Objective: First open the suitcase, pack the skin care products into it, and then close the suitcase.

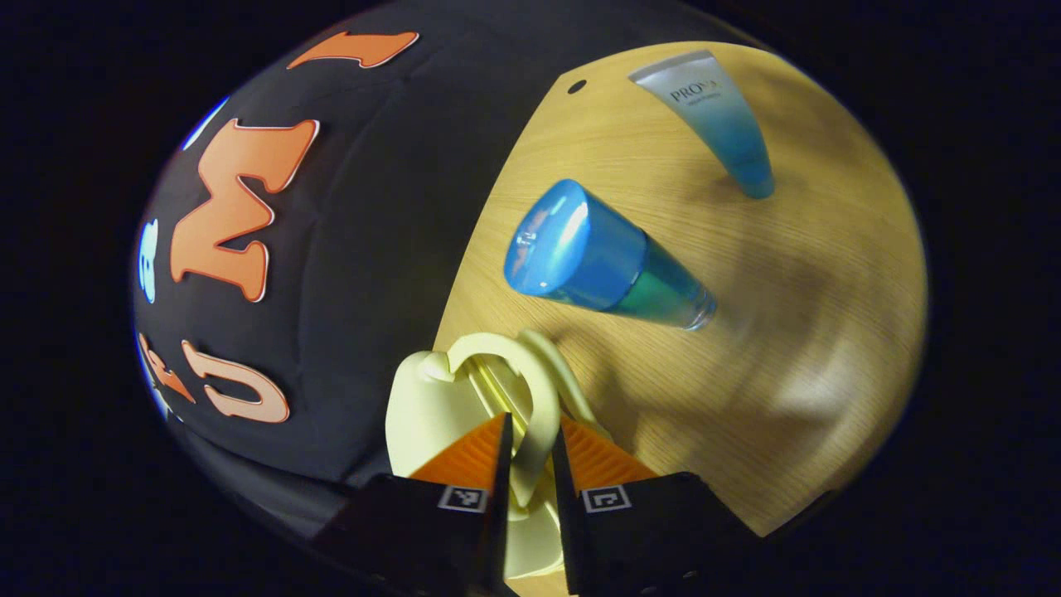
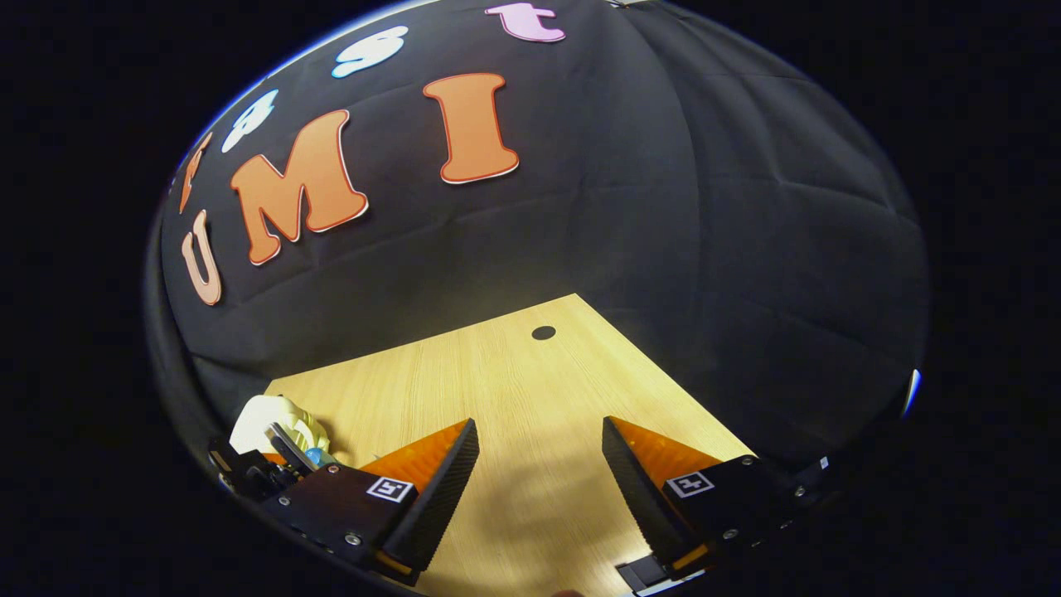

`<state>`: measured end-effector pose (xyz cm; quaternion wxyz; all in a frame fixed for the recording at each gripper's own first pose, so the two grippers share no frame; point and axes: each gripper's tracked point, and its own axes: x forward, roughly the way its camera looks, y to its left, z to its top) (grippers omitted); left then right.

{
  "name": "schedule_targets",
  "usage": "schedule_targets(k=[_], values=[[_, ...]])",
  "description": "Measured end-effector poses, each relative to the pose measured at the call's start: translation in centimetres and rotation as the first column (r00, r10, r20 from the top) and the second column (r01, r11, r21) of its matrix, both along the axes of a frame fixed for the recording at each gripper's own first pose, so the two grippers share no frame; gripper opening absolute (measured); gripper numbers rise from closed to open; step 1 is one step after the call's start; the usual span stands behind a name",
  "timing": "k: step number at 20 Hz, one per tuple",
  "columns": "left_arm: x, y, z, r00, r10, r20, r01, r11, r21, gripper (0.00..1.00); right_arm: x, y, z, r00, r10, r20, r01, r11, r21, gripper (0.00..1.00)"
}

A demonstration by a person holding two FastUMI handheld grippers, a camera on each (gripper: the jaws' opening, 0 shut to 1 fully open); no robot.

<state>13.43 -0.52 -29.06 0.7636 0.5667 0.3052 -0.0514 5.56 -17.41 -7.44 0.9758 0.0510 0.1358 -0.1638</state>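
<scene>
In the left gripper view my left gripper (image 1: 530,424) is shut on the curved handle (image 1: 543,390) of a pale yellow suitcase (image 1: 419,406), which lies just under the fingers at the table's edge. Beyond it a blue bottle (image 1: 597,253) with a broad blue cap stands on the wooden table (image 1: 812,274). A silver-and-blue tube (image 1: 717,116) stands on its cap farther off. My right gripper (image 2: 539,431) is open over bare wood with nothing between its fingers. Far to its left, the right gripper view shows the pale yellow suitcase (image 2: 265,419) with the other gripper (image 2: 257,473) at it.
The booth's black cloth wall (image 2: 663,207) rises right behind the table's far and side edges. A small dark hole (image 2: 543,332) sits in the tabletop near the back; the same hole (image 1: 576,85) lies close to the tube.
</scene>
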Motion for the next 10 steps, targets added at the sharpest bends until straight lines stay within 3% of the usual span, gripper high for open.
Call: schedule_targets(k=[4, 10], values=[[0.1, -0.3, 0.6, 1.0, -0.027, -0.006, 0.027, 1.0, -0.01, 0.07, 0.5, 0.7, -0.3, 1.0, 0.016, -0.012, -0.016, 1.0, -0.013, 0.95], [-0.1, -0.4, 1.4, 0.998, 0.057, -0.04, -0.064, 0.974, -0.218, 0.06, 1.8, 3.6, 0.1, 0.998, 0.07, -0.006, -0.07, 0.997, -0.032, 0.95]])
